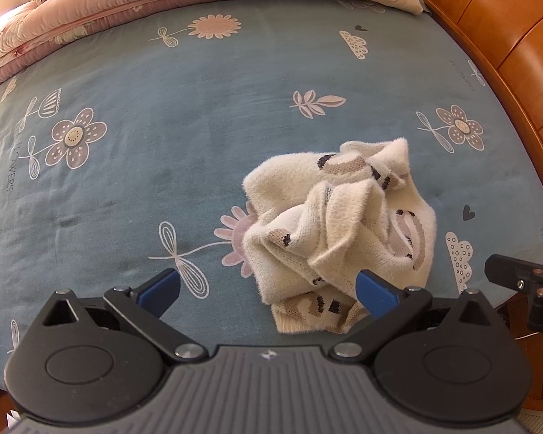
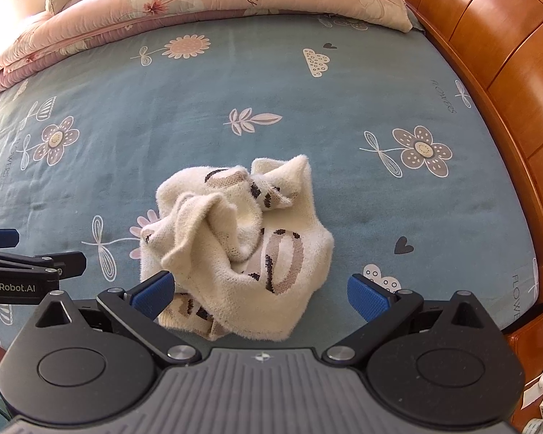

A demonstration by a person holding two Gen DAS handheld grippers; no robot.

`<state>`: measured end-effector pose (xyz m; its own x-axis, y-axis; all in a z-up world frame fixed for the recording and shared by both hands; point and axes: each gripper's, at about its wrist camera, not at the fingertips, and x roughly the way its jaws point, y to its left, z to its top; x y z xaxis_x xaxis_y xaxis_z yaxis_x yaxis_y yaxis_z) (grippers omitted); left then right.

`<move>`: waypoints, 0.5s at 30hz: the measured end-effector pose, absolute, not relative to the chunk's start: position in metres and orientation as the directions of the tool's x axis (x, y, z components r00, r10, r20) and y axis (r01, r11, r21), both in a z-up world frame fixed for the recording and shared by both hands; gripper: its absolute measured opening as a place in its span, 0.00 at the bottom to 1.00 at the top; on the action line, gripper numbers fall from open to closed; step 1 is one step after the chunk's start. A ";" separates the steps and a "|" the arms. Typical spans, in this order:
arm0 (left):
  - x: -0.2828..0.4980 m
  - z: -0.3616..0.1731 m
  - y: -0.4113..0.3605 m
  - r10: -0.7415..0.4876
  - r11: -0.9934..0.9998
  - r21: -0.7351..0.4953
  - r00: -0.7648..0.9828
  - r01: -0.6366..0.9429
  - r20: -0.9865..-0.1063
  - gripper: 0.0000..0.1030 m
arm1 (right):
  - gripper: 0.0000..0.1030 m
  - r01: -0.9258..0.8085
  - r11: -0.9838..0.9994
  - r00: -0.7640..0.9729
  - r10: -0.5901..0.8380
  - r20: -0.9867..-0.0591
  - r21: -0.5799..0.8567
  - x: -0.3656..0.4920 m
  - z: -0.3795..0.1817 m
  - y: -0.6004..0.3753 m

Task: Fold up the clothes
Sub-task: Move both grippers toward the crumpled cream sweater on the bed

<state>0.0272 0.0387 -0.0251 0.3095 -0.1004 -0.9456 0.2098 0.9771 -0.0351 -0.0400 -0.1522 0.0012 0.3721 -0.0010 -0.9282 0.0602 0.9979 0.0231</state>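
The left hand-held gripper point(image 1: 268, 291) hangs over the near edge of the bed with its blue-padded fingers point(image 1: 159, 291) spread wide and nothing between them. Its right pad overlaps the near left part of the crumpled sweater point(image 1: 338, 231) in the left wrist view, but whether it touches the knit cannot be told. The right hand-held gripper point(image 2: 260, 294) is likewise released, jaws wide apart, with the sweater's near hem lying in the gap between the fingers; its left pad point(image 2: 152, 294) sits just beside the fabric's near left edge, and its right pad stands clear of it over bare sheet. Each tool shows at the side of the other's view, so the two are side by side.

The sweater is a fluffy cream knit with brown and dark markings, bunched in a heap near the bed's near edge, closer to the wooden side than to the far left, covering part of a pink printed flower.

The bed sheet point(image 1: 163, 108) is blue-grey, printed with flowers, leaves, clouds and small hearts. A folded pink floral quilt point(image 2: 126, 11) lies along the far edge. A curved, panelled orange-brown wooden headboard point(image 2: 506, 54) runs along the right edge. Small items sit at the lower right corner of the right wrist view, too small to identify.
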 end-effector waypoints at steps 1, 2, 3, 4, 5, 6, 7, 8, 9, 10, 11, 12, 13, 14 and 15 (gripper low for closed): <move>0.028 -0.026 0.039 -0.098 0.978 -0.035 0.308 0.205 -0.946 0.99 | 1.00 0.056 0.998 0.368 0.005 -0.930 0.028 -0.037 0.000 -0.154; 0.029 -0.027 0.037 -0.096 0.979 -0.034 0.306 0.200 -0.947 0.99 | 1.00 0.052 0.998 0.363 0.011 -0.932 0.032 -0.035 -0.001 -0.155; 0.032 -0.028 0.035 -0.089 0.981 -0.030 0.304 0.194 -0.948 0.99 | 1.00 0.046 0.998 0.362 0.015 -0.932 0.034 -0.032 -0.003 -0.157; 0.033 -0.029 0.033 -0.082 0.982 -0.025 0.303 0.189 -0.950 0.99 | 1.00 0.039 0.999 0.362 0.019 -0.932 0.036 -0.029 -0.005 -0.159; 0.034 -0.029 0.031 -0.076 0.983 -0.022 0.303 0.180 -0.950 0.99 | 1.00 0.029 0.999 0.359 0.029 -0.933 0.042 -0.024 -0.007 -0.162; 0.035 -0.029 0.028 -0.070 0.985 -0.018 0.302 0.171 -0.951 0.99 | 1.00 0.019 0.998 0.357 0.041 -0.933 0.051 -0.020 -0.008 -0.164; 0.036 -0.028 0.026 -0.064 0.987 -0.015 0.302 0.162 -0.951 0.99 | 1.00 0.010 0.998 0.354 0.055 -0.934 0.062 -0.015 -0.010 -0.166; 0.037 -0.027 0.024 -0.061 0.989 -0.016 0.306 0.149 -0.950 0.99 | 1.00 0.000 0.997 0.352 0.068 -0.934 0.073 -0.011 -0.012 -0.169; 0.037 -0.026 0.022 -0.058 0.991 -0.016 0.309 0.136 -0.949 0.99 | 1.00 -0.009 0.996 0.349 0.081 -0.934 0.083 -0.007 -0.013 -0.171; 0.038 -0.025 0.021 -0.057 0.992 -0.018 0.311 0.127 -0.949 0.99 | 1.00 -0.019 0.995 0.346 0.095 -0.933 0.094 -0.003 -0.015 -0.173; 0.038 -0.024 0.020 -0.058 0.994 -0.023 0.319 0.111 -0.946 0.99 | 1.00 -0.035 0.995 0.349 0.104 -0.931 0.098 0.001 -0.016 -0.175; 0.038 -0.023 0.020 -0.058 0.995 -0.029 0.326 0.094 -0.944 0.99 | 1.00 -0.055 0.994 0.355 0.112 -0.928 0.099 0.004 -0.017 -0.176; 0.038 -0.023 0.020 -0.063 0.997 -0.040 0.336 0.073 -0.940 0.99 | 1.00 -0.077 0.992 0.370 0.120 -0.921 0.099 0.007 -0.018 -0.177; 0.037 -0.024 0.021 -0.074 0.997 -0.058 0.348 0.056 -0.934 0.99 | 1.00 -0.102 0.990 0.384 0.133 -0.914 0.101 0.009 -0.018 -0.179; 0.036 -0.025 0.022 -0.086 0.996 -0.075 0.363 0.044 -0.928 1.00 | 1.00 -0.134 0.986 0.394 0.149 -0.907 0.104 0.011 -0.020 -0.179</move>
<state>0.0355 0.0219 -0.0255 0.3627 -0.0861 -0.9279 0.0437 0.9962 -0.0754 0.0111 -0.1792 -0.0199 0.3940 0.1494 -0.9069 -0.1339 0.9855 0.1041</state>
